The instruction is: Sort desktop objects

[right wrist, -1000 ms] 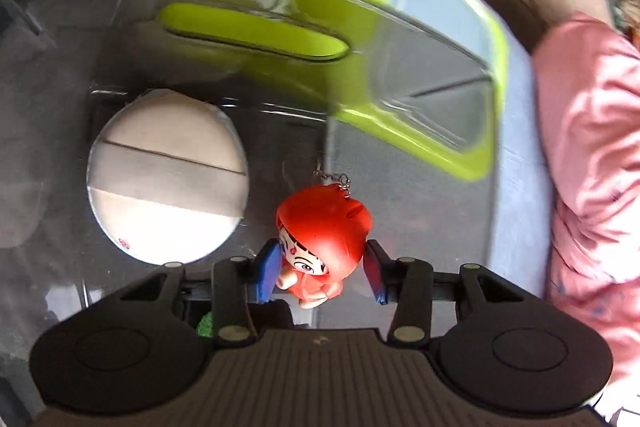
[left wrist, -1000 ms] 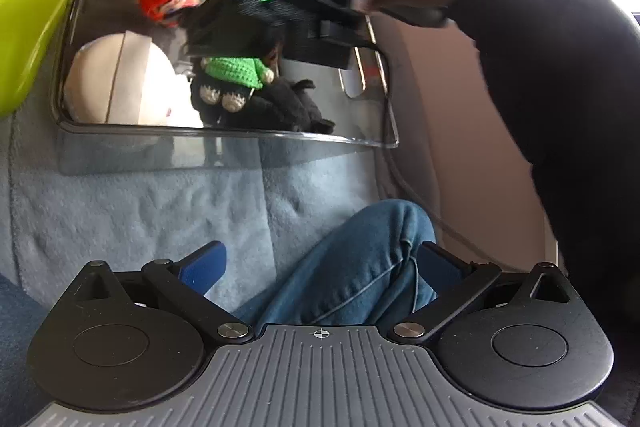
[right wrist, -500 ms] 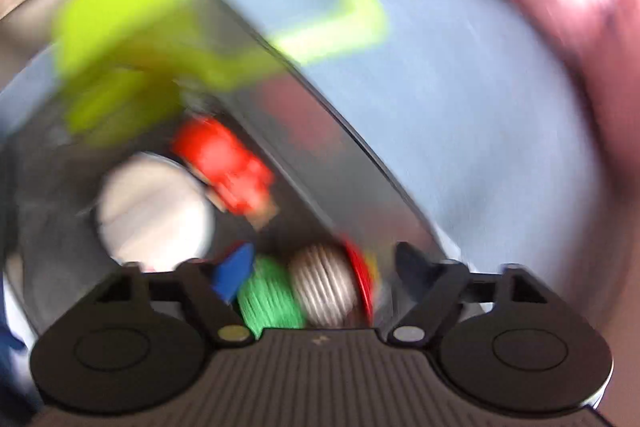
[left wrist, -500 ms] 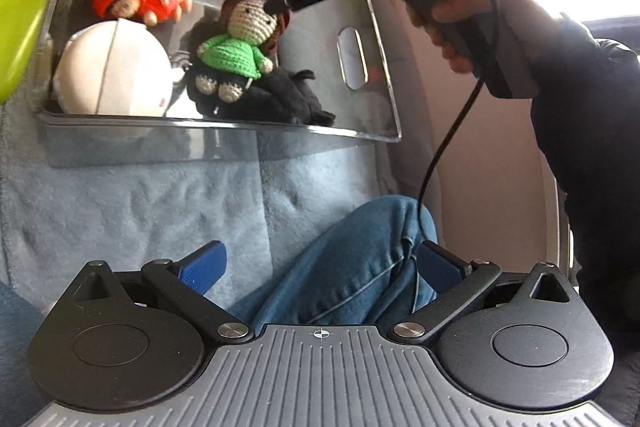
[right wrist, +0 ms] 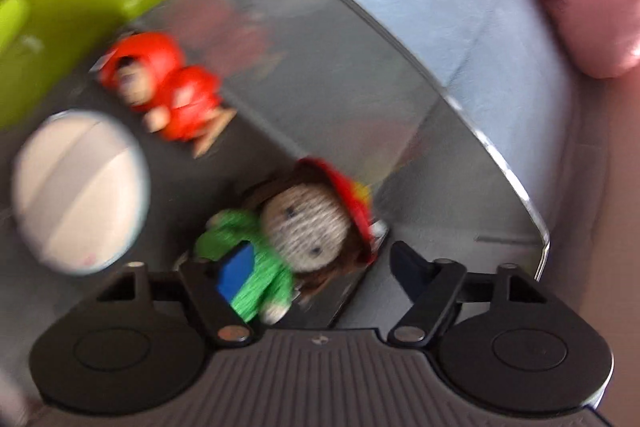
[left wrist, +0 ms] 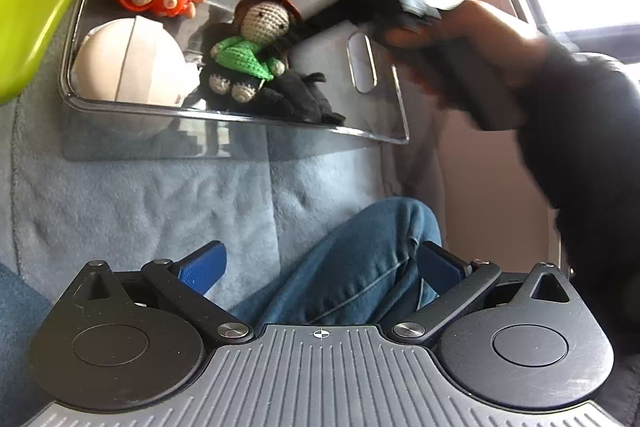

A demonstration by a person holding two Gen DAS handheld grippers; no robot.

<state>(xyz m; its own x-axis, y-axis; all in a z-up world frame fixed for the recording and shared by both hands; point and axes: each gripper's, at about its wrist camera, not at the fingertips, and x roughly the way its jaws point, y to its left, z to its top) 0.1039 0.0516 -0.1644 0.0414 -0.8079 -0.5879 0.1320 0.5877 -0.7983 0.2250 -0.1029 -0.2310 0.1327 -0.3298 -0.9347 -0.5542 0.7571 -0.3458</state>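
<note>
Blue fleece blanket (left wrist: 168, 195) under everything, clear plastic bin (left wrist: 240, 115) sitting on it, green bin (left wrist: 28, 7) just beside its far-left side. Right gripper (right wrist: 320, 267) is tipped down over the clear bin, jaws opening, nothing pinched; the green-jacket crochet doll (right wrist: 296, 231) shows between the fingers but lies below them on the bin floor, no pad pressing on it. Red-hooded figure (right wrist: 160, 87) lies ahead and to the left of that gripper, the white round pad (right wrist: 80, 187) further left, both clear of the fingers. Left gripper (left wrist: 320, 271) is spread wide and empty, low over the blanket, with the clear bin well ahead of it and a denim knee (left wrist: 360, 259) between its fingers. Risks, my read: right view is motion-blurred, so a fast pull-out could clip the bin wall or snag the doll's yarn on the left finger and drag it back out. Light bin on soft fleece would likely slide or tip if bumped.
</note>
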